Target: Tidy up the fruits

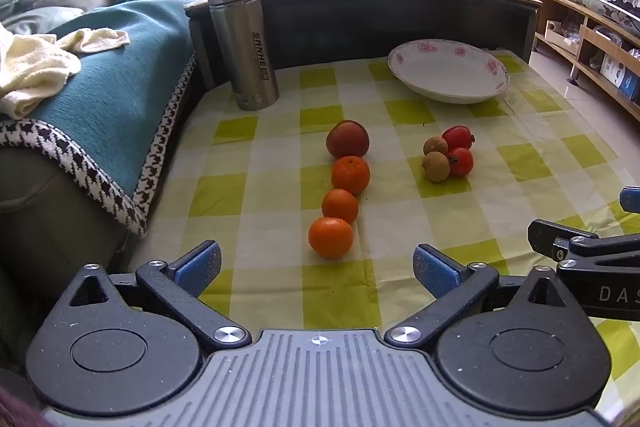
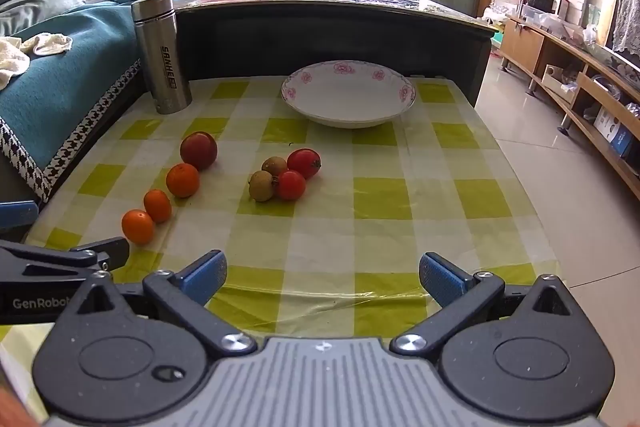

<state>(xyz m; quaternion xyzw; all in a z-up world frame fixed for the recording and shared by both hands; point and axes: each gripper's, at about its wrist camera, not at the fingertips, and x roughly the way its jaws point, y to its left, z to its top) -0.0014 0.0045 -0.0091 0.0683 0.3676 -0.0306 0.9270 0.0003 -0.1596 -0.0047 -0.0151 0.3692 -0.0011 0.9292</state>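
Four fruits lie in a line just ahead of the left gripper [image 1: 316,269]: an orange [image 1: 330,237] nearest its fingertips, a second orange [image 1: 340,206] touching it, a third orange [image 1: 351,174] beyond, and a dark red apple [image 1: 347,139] at the far end. To the right of that line, ahead of the right gripper [image 2: 322,281] and a little to its left, sits a tight cluster of two red tomatoes [image 2: 303,163] [image 2: 291,185] and two brown longans [image 2: 274,165] [image 2: 261,186], all touching.

Both grippers hover low over the near edge of the checked tablecloth [image 2: 380,195], side by side, each with its jaws spread wide and nothing between the blue pads.

Farther ahead, well beyond the fruit, an empty white plate [image 2: 406,93] with pink flowers on its rim rests near the table's far edge. A steel flask [image 1: 244,41] stands upright at the far left corner, beside a sofa [image 1: 120,75] draped in a teal blanket.
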